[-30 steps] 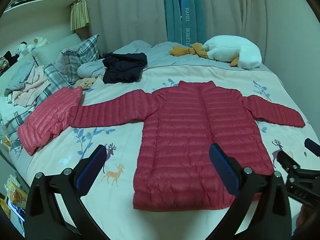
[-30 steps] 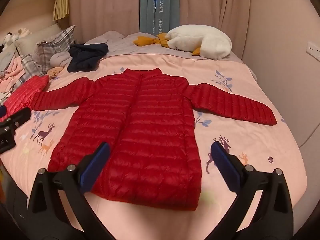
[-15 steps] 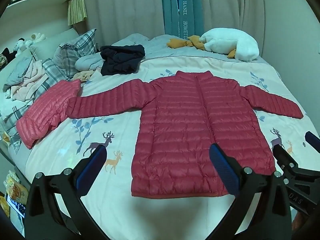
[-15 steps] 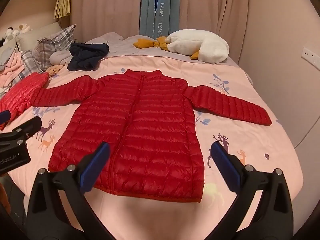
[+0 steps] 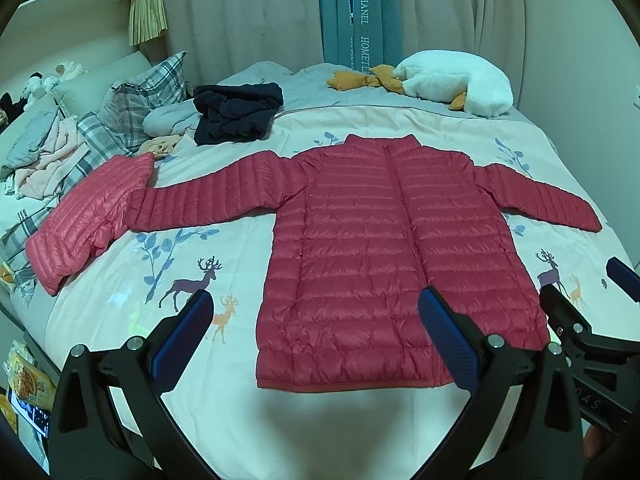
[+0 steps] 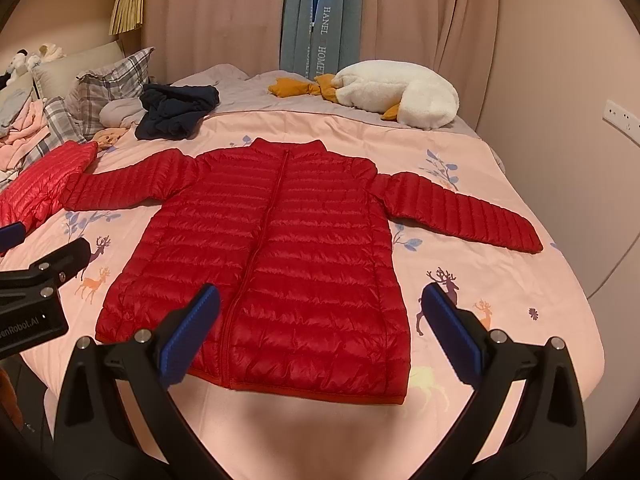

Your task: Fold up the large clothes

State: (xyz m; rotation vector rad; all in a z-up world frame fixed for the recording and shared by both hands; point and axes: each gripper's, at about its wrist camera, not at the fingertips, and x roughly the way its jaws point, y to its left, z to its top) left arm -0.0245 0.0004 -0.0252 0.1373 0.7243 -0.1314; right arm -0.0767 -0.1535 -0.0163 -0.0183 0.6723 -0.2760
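A red quilted puffer jacket (image 5: 384,248) lies flat on the bed (image 5: 224,420), front up and zipped, collar toward 12 o'clock and hem toward 6 o'clock. Both sleeves are spread out, one reaching to 9 o'clock and the other to 3 o'clock. The tip of the 9 o'clock sleeve touches or overlaps a second, lighter red jacket (image 5: 88,220), which lies folded near the bed's 9 o'clock edge.

The left claw (image 5: 316,336) hovers above the hem, its blue-padded fingers spread wide and holding nothing; one fingertip sits over the printed bedcover at 7 o'clock of the jacket, the other over the lower hem area. The right claw (image 6: 320,328) is likewise wide open and empty, one finger over the hem near the zipper, the other over the bedcover at 4 o'clock of the jacket. Each claw appears at the edge of the other's view.

Toward 11 o'clock a dark navy garment (image 5: 236,114) lies crumpled beside plaid pillows (image 5: 136,108). At 1 o'clock a white plush goose (image 5: 452,88) rests near the curtains (image 5: 256,12).
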